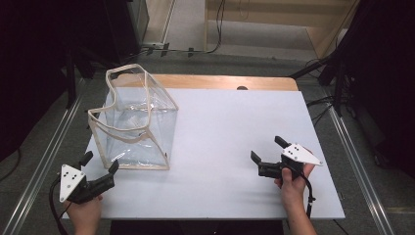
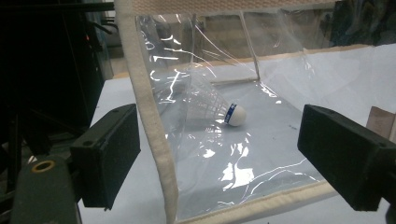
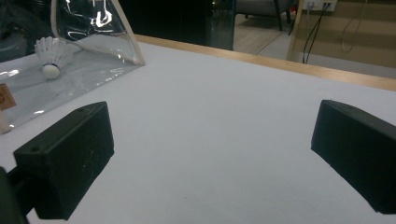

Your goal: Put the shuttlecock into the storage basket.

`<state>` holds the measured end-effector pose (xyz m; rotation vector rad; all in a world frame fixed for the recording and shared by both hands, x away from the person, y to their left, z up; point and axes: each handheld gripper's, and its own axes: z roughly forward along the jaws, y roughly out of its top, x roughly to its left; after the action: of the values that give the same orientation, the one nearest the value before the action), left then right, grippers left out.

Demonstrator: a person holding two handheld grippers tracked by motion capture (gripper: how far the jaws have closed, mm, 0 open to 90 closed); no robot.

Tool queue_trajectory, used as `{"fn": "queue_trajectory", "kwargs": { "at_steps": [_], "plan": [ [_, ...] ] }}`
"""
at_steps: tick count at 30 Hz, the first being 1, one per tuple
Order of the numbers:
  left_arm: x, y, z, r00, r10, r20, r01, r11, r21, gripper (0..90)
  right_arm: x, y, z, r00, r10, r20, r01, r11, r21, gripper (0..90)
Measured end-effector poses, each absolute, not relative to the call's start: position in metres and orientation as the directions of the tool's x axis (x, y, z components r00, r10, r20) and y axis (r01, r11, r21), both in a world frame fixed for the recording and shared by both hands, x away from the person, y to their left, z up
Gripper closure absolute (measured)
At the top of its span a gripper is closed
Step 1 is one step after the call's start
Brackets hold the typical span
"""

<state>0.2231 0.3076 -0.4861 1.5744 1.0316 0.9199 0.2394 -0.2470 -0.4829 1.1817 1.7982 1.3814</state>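
The shuttlecock (image 2: 223,109) already lies inside the clear bag (image 1: 134,122), which stands at the left part of the white counter (image 1: 230,147). The left tool (image 1: 101,164) waits just beside the bag's near corner, its jaws wide apart and holding nothing. The right tool (image 1: 266,149) is well apart from the bag, also wide open and empty. I think the putting in is done; perhaps only closing the bag is left.
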Motion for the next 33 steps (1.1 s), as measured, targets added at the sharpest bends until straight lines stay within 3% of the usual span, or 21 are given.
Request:
{"fn": "queue_trajectory", "kwargs": {
  "at_steps": [33],
  "plan": [
    [0.223,0.309,-0.486,0.345,0.937,0.062,0.175,-0.129,0.976,13.7,0.201,-0.319,-0.511,-0.364,0.926,0.097,0.333,0.032,0.942,0.0]
  ]
}}
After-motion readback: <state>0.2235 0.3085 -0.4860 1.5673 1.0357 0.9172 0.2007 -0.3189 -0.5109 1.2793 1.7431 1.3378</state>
